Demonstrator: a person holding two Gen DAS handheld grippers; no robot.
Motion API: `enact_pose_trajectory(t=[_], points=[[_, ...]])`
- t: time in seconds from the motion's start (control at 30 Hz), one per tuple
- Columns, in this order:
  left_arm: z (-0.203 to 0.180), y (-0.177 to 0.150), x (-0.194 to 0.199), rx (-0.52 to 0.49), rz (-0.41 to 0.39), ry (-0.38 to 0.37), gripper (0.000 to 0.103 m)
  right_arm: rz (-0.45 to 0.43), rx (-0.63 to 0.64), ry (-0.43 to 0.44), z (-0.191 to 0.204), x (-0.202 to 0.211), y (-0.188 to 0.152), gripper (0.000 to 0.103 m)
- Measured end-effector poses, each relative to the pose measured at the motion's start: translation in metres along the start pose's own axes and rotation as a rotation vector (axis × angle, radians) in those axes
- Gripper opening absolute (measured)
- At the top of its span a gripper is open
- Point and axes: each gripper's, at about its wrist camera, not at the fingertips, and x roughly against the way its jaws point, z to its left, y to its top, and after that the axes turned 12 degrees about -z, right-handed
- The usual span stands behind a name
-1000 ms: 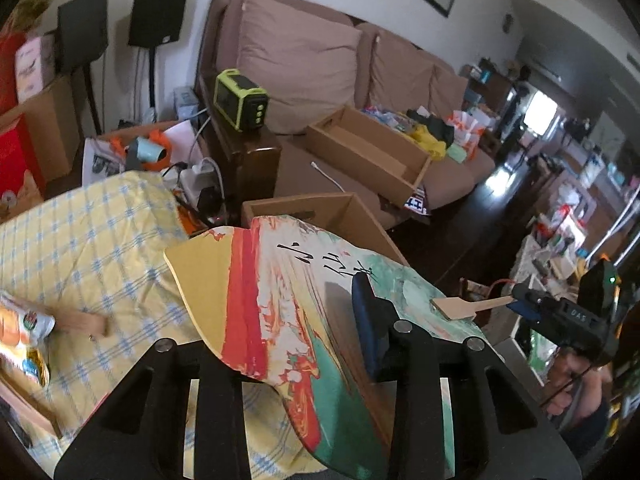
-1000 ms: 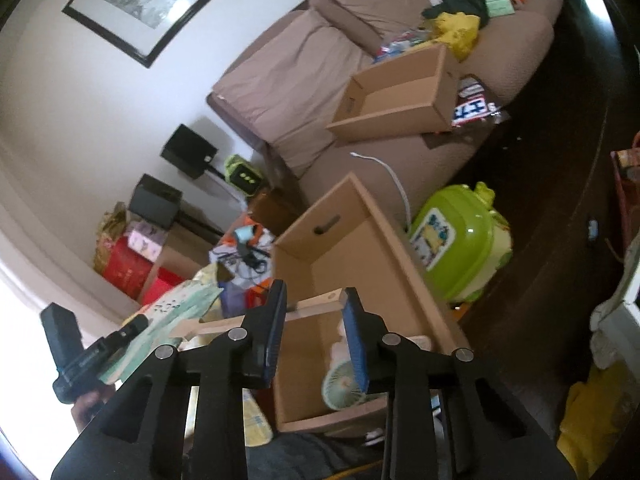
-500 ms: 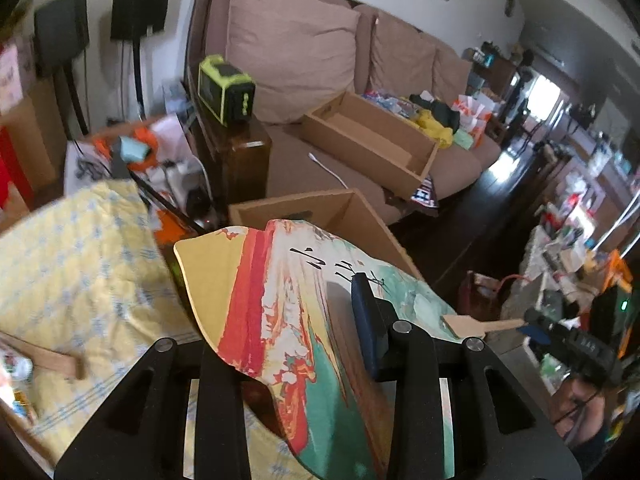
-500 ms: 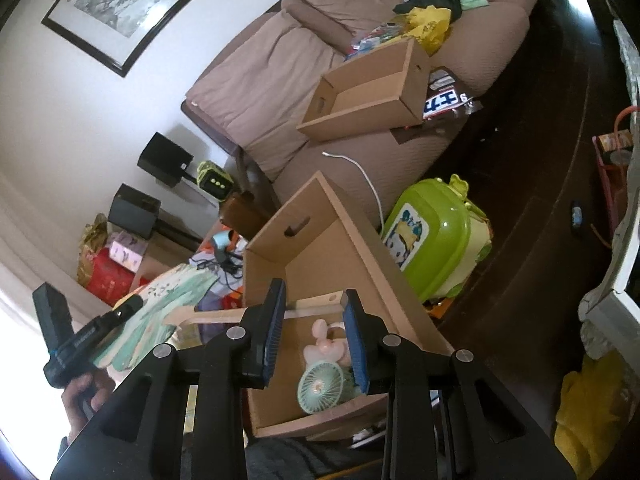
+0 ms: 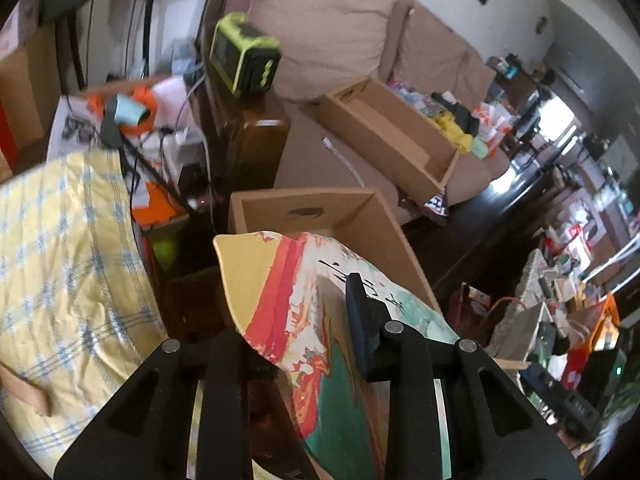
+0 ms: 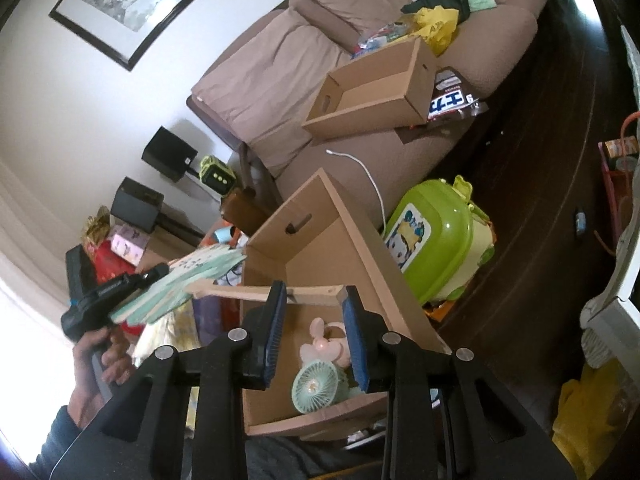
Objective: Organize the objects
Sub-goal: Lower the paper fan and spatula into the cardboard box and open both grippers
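My left gripper (image 5: 316,312) is shut on a painted paddle fan (image 5: 288,292), yellow, red and green with black writing, held over the near edge of an open cardboard box (image 5: 384,228). In the right wrist view the same fan (image 6: 192,276) shows at left, its wooden handle (image 6: 256,292) reaching across toward my right gripper (image 6: 314,308). The right gripper is open, with the handle passing just beyond its fingertips, above the box (image 6: 360,240). Inside the box lie a small mint hand fan (image 6: 316,386) and a pink one (image 6: 326,346).
A yellow checked tablecloth (image 5: 60,272) covers the table at left. A second empty cardboard box (image 6: 372,88) sits on the brown sofa (image 6: 288,68). A green plastic case (image 6: 436,232) stands on the dark floor right of the box. A green power unit (image 5: 244,54) sits on a side table.
The left gripper carried the fan off the table toward the box. The right gripper moved closer over the box, and the small fans inside came into view.
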Motion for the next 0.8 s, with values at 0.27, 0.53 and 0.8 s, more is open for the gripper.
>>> enact_pose_trajectory(t=[0.27,0.53,0.8], points=[[0.026,-0.007,-0.040,0.100,0.059,0.048,0.023,0.037,0.089,-0.039,0.008,-0.009,-0.008,0.022],[0.023,0.008,-0.074,0.088,0.066,0.094,0.023,0.102,0.130,-0.099,0.003,-0.024,-0.024,0.022],[0.004,0.020,-0.095,0.022,0.051,0.139,0.036,0.251,0.266,-0.120,0.022,-0.056,-0.062,0.022]])
